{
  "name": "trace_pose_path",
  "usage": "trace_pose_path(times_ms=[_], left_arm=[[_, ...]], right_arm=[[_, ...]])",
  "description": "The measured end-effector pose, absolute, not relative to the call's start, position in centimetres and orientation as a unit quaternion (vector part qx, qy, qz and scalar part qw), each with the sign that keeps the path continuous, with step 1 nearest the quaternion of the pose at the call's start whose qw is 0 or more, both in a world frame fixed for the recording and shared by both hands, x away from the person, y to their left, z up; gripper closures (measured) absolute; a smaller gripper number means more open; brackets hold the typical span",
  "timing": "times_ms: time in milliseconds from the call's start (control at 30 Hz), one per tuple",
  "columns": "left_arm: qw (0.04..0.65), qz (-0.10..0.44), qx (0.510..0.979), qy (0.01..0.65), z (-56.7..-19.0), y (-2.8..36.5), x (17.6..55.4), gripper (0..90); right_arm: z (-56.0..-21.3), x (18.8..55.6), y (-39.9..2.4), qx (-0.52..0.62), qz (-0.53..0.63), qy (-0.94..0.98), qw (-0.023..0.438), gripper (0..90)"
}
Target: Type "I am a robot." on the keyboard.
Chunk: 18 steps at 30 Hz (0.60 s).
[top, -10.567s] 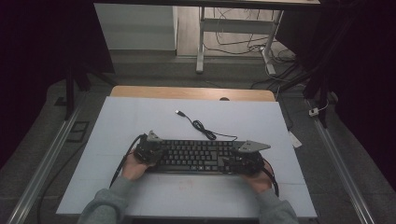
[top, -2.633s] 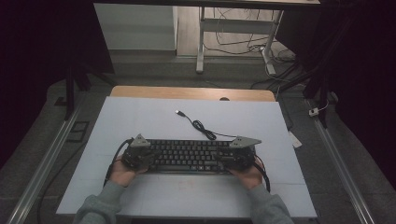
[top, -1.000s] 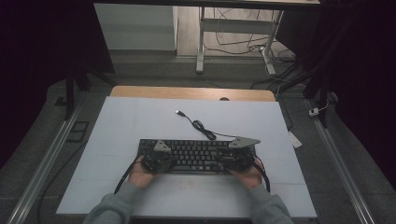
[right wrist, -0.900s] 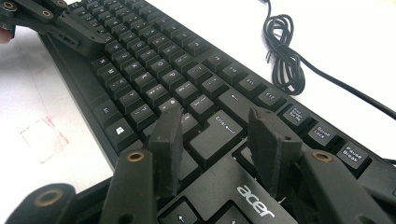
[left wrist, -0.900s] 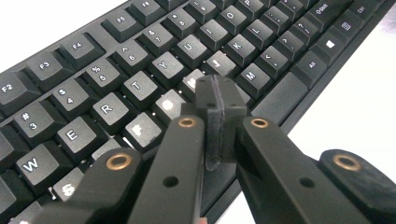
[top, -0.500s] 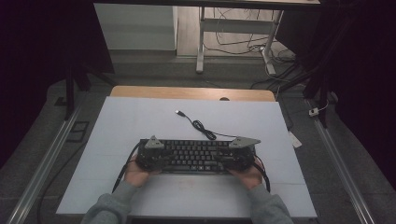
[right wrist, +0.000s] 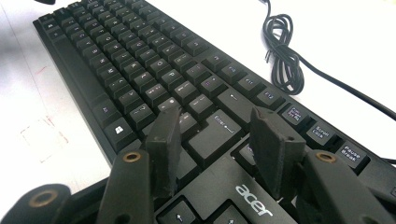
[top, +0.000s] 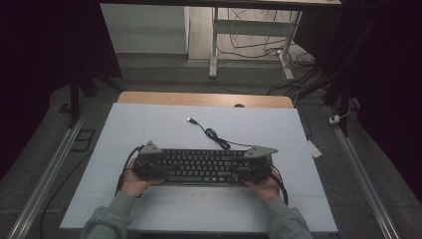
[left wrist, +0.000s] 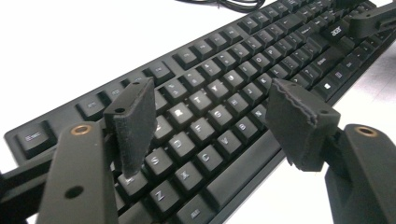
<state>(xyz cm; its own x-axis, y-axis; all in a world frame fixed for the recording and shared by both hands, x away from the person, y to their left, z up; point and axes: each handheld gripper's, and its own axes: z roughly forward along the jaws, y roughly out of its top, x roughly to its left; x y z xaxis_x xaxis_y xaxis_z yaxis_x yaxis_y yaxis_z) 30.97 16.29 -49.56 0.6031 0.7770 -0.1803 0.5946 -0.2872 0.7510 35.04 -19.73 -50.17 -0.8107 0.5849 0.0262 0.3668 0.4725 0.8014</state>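
Left hand-held gripper (left wrist: 210, 123) and right hand-held gripper (right wrist: 219, 149) hover spread apart over the keyboard (top: 201, 166); best to press keys gently, one jaw tip each.

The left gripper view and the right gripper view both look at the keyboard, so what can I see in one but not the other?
Left gripper view alone: the Esc key at the keyboard's corner and the letter keys under the open left gripper. Right gripper view alone: the Enter key, the Pause Break key and the coiled cable beside the open right gripper. Both: the black keyboard, its acer logo and the white table.
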Motion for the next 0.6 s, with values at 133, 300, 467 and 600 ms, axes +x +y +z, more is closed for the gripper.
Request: trace_pose_path(times_ms=[133,300,467,600], left_arm=[[0.413,0.111,0.792,0.435,-49.5,16.86,30.96,31.5],[0.409,0.111,0.794,0.436,-49.52,17.01,30.98,29.5],[0.408,0.112,0.793,0.439,-49.5,17.2,31.03,28.4],[0.408,0.113,0.793,0.438,-49.44,17.26,30.95,28.3]], right_arm=[[-50.22,35.06,-19.68,0.279,0.431,0.849,0.126,53.4],[-50.22,35.07,-19.67,0.28,0.43,0.849,0.126,53.3],[-50.22,35.06,-19.63,0.279,0.433,0.848,0.126,53.3],[-50.15,35.03,-19.57,0.278,0.431,0.849,0.127,53.3]])
